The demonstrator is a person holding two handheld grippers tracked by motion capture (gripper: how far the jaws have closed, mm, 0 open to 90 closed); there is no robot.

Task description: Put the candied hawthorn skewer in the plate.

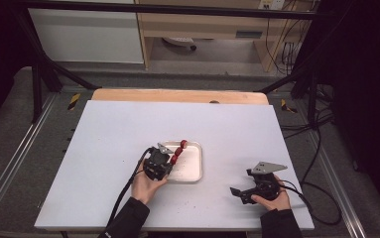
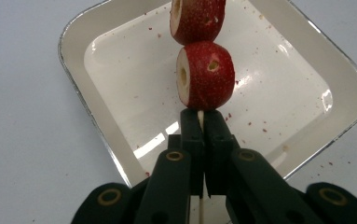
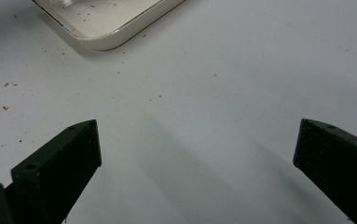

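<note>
Left gripper view: left gripper [image 2: 203,122] pinching the fruit skewer [image 2: 200,119] over the white tray [image 2: 80,70]; right gripper [image 3: 197,151] spread.

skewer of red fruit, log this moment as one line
left gripper: shut on skewer | red fruit: over white tray | right gripper: open, empty, above table

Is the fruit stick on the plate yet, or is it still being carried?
Threading looks done: red fruit pieces sit on the skewer. The left gripper holds it over the white tray, not yet laid down. The right gripper waits open and empty.
</note>
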